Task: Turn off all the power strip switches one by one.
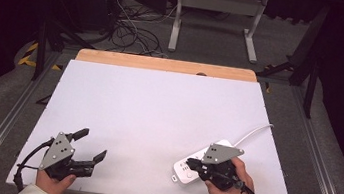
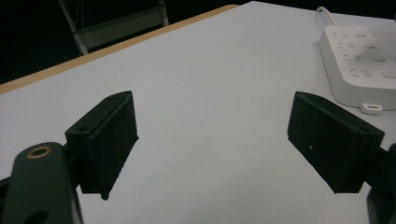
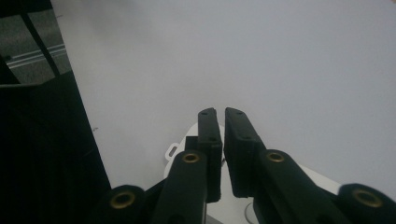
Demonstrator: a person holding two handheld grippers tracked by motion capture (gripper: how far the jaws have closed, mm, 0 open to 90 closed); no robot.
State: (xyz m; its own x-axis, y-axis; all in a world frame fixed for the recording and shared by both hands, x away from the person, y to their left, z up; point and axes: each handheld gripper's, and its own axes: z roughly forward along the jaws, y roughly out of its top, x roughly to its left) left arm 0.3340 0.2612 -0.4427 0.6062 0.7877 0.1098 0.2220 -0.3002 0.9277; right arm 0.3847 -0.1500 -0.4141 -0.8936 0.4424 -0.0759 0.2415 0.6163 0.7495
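A white power strip (image 1: 184,171) with round buttons lies on the white table (image 1: 158,110) at the near right, and its white cable (image 1: 256,132) runs off toward the right edge. My right gripper (image 1: 190,163) hovers right over the strip, pointing left. In the right gripper view its jaws (image 3: 222,116) stand nearly together with a thin slit and nothing between them, above the strip's end (image 3: 173,151). My left gripper (image 1: 94,143) rests at the near left, wide open and empty (image 2: 212,140). The strip (image 2: 359,60) lies farther off to its right.
A wooden strip (image 1: 164,64) borders the table's far edge. Beyond it on the floor are tangled cables (image 1: 133,31) and a white table frame (image 1: 217,2). Metal rails (image 1: 0,125) run along both sides of the table.
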